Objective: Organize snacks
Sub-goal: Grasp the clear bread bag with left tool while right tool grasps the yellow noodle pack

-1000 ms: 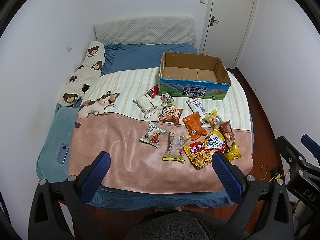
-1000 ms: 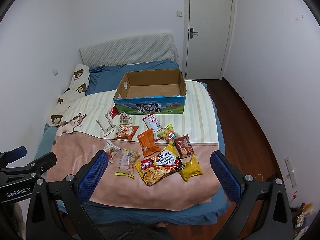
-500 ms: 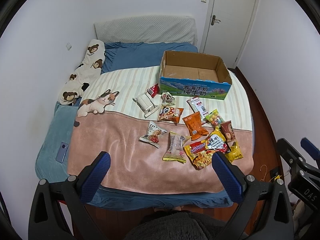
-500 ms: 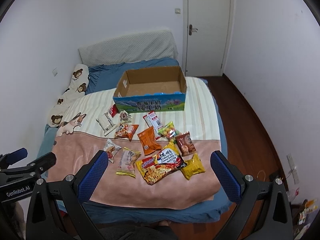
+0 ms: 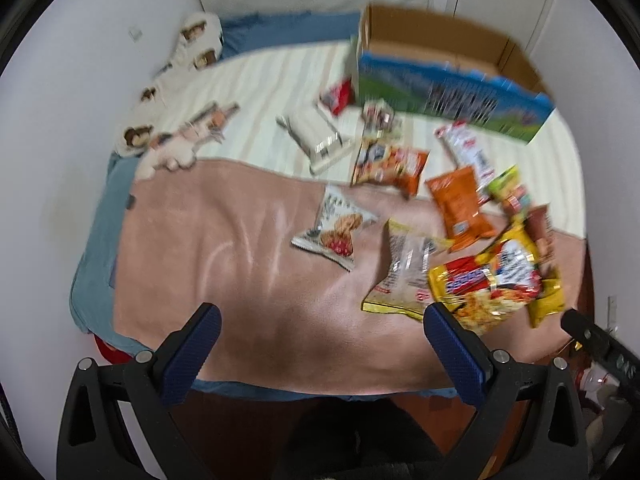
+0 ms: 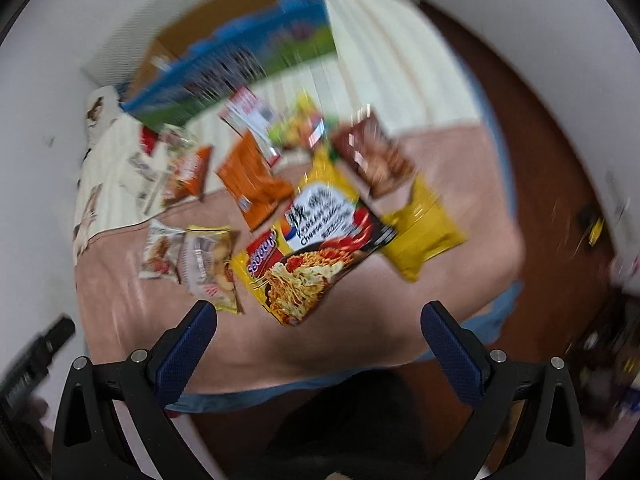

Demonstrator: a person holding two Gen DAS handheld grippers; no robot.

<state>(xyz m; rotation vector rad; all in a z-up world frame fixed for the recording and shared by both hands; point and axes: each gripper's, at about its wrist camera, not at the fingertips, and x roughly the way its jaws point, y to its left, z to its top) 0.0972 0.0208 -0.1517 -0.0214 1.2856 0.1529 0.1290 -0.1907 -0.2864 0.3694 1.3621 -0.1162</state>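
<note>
We found the left gripper (image 5: 318, 330) and the right gripper (image 6: 318, 328) both spread wide and empty, each dropped much nearer the bed (image 5: 240, 280) than a second before. The snack packets (image 6: 312, 256) remained scattered before the empty cardboard box (image 5: 440, 80); we judged picking imminent.

Left wrist view: looks down from the foot of the bed (image 5: 248, 248), facing the cardboard box (image 5: 448, 92) at the far side. Right wrist view: nearer, tilted, over the noodle packet (image 6: 312, 256). Both views, motion-blurred, share the scattered snack packets and the box.
</note>
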